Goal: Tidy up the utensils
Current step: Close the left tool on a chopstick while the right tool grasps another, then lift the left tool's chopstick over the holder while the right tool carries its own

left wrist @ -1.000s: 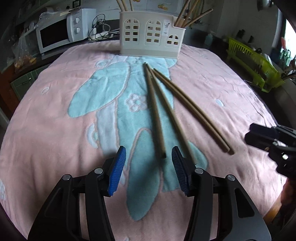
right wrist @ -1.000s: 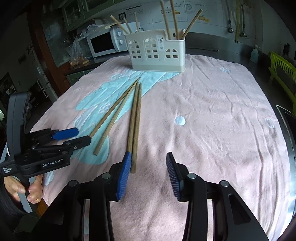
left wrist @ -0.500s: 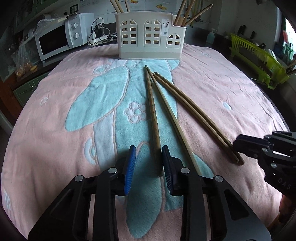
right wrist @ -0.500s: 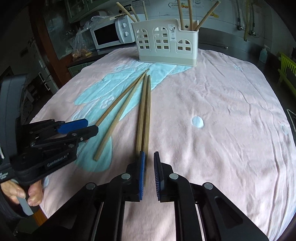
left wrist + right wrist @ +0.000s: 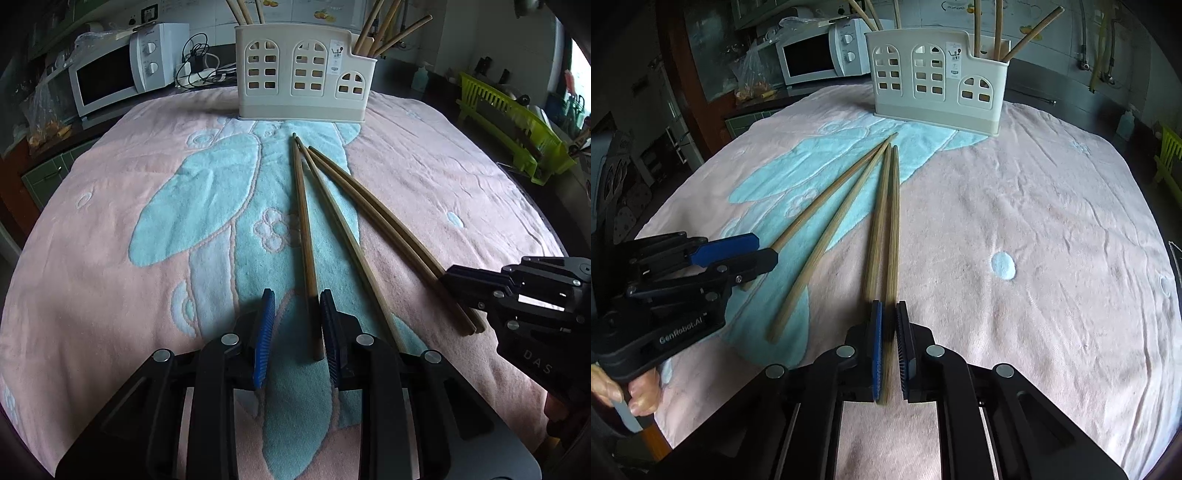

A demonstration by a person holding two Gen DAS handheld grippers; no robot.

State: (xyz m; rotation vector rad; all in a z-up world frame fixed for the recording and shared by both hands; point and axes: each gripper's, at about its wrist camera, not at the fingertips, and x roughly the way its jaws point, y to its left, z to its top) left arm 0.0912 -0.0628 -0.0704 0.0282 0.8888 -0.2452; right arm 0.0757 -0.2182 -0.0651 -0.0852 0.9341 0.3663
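Several long wooden chopsticks lie on a pink and teal towel (image 5: 110,240). A cream utensil holder (image 5: 304,72) with chopsticks in it stands at the far edge; it also shows in the right wrist view (image 5: 938,79). My left gripper (image 5: 295,325) is partly closed around the near end of the leftmost chopstick (image 5: 304,236), with a gap still on the left side. My right gripper (image 5: 889,332) is shut on the near end of the rightmost chopstick (image 5: 893,229), which lies on the towel beside its twin (image 5: 877,221).
A white microwave (image 5: 114,74) and cables sit at the back left. A green dish rack (image 5: 513,122) stands off the table's right side. The other gripper appears in each view, low over the towel's near edge.
Both grippers have moved forward and closed: the left from wide open to narrow around the leftmost chopstick, the right from open to shut on the rightmost chopstick's end.
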